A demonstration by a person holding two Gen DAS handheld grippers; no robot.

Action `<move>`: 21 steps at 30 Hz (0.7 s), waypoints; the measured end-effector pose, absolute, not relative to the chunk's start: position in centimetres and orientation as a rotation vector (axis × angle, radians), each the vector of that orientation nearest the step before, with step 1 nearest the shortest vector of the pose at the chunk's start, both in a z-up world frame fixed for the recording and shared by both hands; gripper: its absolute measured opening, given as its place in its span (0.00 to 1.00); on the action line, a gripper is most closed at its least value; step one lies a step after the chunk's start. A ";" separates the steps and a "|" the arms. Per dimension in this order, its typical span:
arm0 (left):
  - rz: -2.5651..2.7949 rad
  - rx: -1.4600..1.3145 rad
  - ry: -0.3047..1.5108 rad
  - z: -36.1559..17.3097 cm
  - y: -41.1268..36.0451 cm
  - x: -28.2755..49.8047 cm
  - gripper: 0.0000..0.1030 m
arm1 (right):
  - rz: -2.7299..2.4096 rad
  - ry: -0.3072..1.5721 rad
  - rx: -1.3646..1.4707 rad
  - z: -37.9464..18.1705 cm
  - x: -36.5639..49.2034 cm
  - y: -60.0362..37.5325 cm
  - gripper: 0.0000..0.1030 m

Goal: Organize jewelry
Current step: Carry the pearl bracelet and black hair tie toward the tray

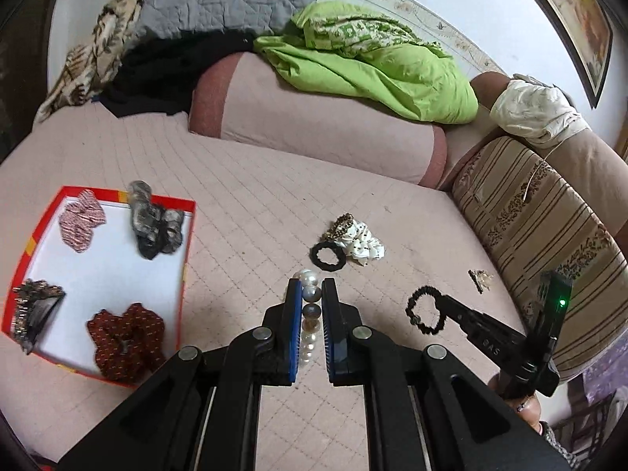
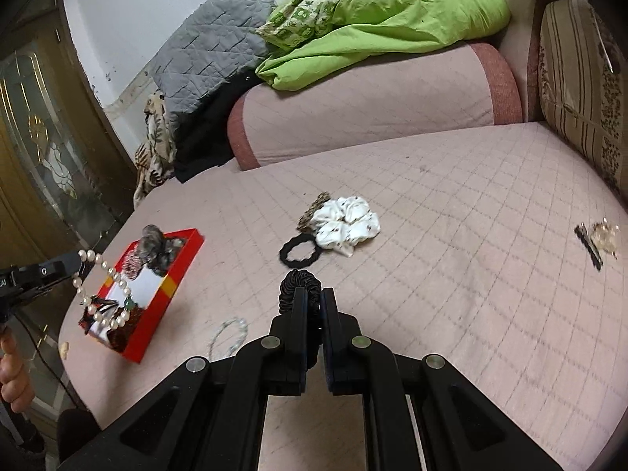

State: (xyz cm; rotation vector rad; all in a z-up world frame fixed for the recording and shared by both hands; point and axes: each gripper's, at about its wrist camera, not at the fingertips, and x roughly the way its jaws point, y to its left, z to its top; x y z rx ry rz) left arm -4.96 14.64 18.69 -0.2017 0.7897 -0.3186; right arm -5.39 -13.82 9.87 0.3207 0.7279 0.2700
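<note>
Pearl bracelet (image 1: 308, 316) clenched lengthwise in left gripper (image 1: 312, 294), right of red box (image 1: 184, 274); black coiled hair tie (image 2: 300, 288) pinched by right gripper (image 2: 313, 302).

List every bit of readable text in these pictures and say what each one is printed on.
"BAS": white letters on the body of the right gripper, seen from the left wrist camera; the rest is cut off.
"AI": on the left gripper at the frame edge in the right wrist view; partial.
The green printed fabric shows blocky marks, too distorted to read.
Nothing legible on the red box.
</note>
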 end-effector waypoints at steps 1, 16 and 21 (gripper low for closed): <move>-0.311 -0.198 0.784 18.9 14.9 -5.4 0.09 | 0.269 0.730 0.323 9.9 -5.8 -13.6 0.07; -0.165 -0.191 0.765 19.6 23.1 -9.2 0.09 | 0.318 0.773 0.267 11.2 -8.5 -8.7 0.07; -0.104 -0.181 0.753 19.9 26.2 -9.8 0.09 | 0.367 0.766 0.197 12.4 -8.1 -5.0 0.07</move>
